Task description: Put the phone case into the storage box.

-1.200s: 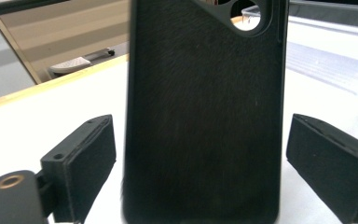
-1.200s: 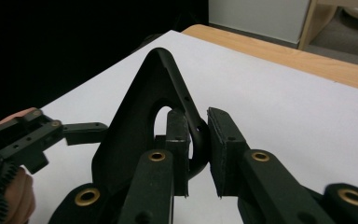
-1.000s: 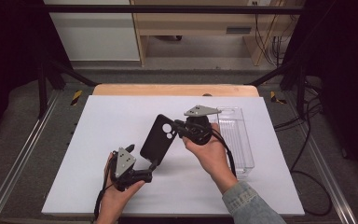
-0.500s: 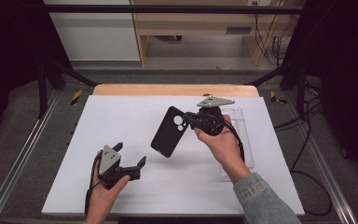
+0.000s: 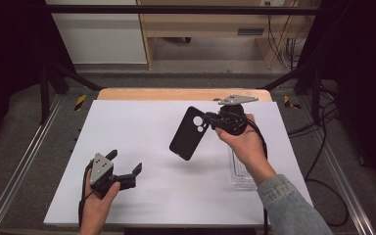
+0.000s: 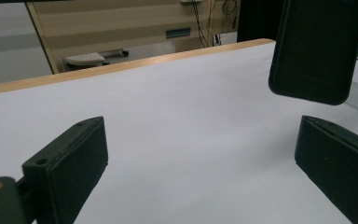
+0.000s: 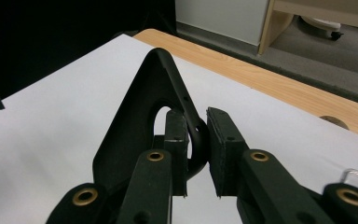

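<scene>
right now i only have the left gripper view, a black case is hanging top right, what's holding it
Observer: The right gripper is shut on the black phone case, held above the white sheet.
Operator: where on the case is it clamped
Observer: On the rim by the camera cutout, one jaw through the opening, as the right gripper view shows.
Operator: anything under or near it i should know about
Observer: A clear plastic tray lies on the sheet below the right hand.
Operator: and my gripper
Observer: The left gripper is open, low at the sheet's near left.
</scene>
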`<state>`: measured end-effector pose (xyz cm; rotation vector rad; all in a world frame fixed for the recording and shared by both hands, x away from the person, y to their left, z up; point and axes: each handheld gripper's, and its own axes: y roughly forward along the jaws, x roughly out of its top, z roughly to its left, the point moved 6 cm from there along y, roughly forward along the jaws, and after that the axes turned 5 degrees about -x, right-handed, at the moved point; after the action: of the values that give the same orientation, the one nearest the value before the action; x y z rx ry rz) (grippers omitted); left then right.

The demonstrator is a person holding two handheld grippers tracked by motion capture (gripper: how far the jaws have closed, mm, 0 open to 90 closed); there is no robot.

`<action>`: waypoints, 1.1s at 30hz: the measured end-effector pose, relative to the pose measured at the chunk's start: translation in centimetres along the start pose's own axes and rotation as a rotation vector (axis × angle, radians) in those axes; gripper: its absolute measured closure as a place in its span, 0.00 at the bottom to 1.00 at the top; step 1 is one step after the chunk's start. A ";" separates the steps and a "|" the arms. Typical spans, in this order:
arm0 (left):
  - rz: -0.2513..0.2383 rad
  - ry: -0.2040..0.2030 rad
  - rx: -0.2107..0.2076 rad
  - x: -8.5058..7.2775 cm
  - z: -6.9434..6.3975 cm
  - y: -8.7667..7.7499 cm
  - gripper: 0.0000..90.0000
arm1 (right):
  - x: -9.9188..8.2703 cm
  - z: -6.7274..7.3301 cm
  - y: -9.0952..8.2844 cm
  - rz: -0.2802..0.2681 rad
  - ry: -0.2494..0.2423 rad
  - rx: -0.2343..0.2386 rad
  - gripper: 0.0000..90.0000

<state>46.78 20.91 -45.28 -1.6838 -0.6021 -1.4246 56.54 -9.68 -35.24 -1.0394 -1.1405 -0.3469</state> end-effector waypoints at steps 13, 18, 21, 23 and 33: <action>0.004 -0.007 0.010 -0.4 0.8 -0.3 0.03 | 1.3 -2.7 -1.7 -0.015 0.031 -0.024 0.88; 0.004 -0.010 0.013 -0.5 0.9 -0.3 0.03 | 1.6 -3.7 -2.1 -0.017 0.045 -0.037 0.88; 0.003 -0.012 0.013 -0.5 1.0 -0.3 0.03 | 1.9 -4.3 -2.5 -0.019 0.045 -0.050 0.88; 0.004 -0.012 0.014 -0.5 1.1 -0.3 0.03 | 2.2 -4.8 -2.7 -0.023 0.045 -0.058 0.88; 0.005 -0.013 0.012 -0.6 1.1 -0.3 0.02 | 3.0 -7.2 -4.0 -0.032 0.044 -0.101 0.88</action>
<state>47.06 22.10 -45.82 -1.6850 -0.6124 -1.4050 59.18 -16.89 -30.90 -1.0976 -1.1100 -0.4544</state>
